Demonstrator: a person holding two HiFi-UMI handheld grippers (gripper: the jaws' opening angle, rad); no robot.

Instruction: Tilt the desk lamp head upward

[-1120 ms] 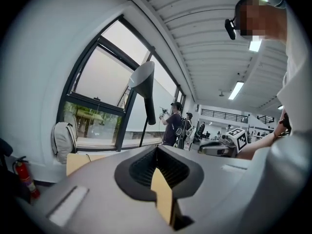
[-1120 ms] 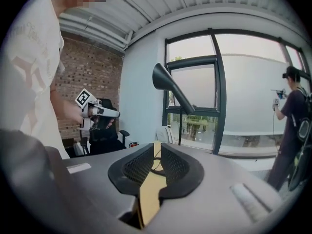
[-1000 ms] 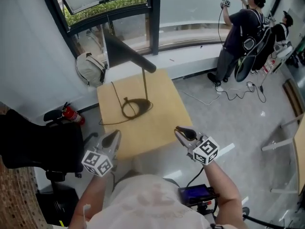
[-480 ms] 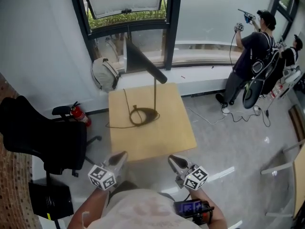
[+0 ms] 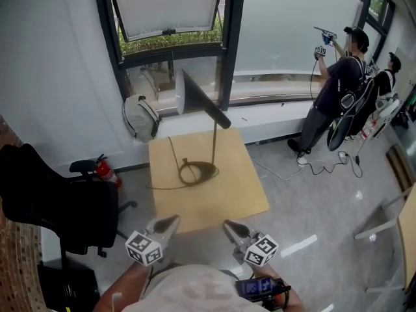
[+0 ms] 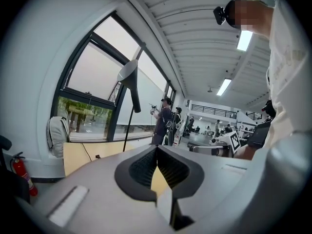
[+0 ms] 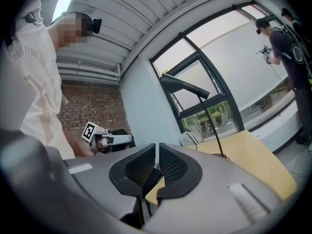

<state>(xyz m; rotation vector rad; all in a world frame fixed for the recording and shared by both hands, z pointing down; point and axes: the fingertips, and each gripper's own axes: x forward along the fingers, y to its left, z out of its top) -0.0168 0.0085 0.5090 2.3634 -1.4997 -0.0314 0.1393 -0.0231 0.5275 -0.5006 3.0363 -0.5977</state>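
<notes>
Backed off 1 lamp (image 5: 196,100), L gripper (image 5: 173,221) shut, R gripper (image 5: 229,225) just closing, near-shut (both empty)

1. A pale wall (image 5: 58,77) meets dark-framed windows (image 5: 169,41) with greenery outside; one large pane (image 5: 286,25) is frosted white.
2. A glossy grey floor (image 5: 312,194) reflects daylight.
3. A square wooden table (image 5: 227,197) stands near the window.
4. To its left are a black office chair (image 5: 58,207) and a red fire extinguisher (image 5: 105,171).
5. A white backpack (image 5: 141,117) leans under the window.
6. Brick wall (image 5: 13,252) edges the lower left.
</notes>
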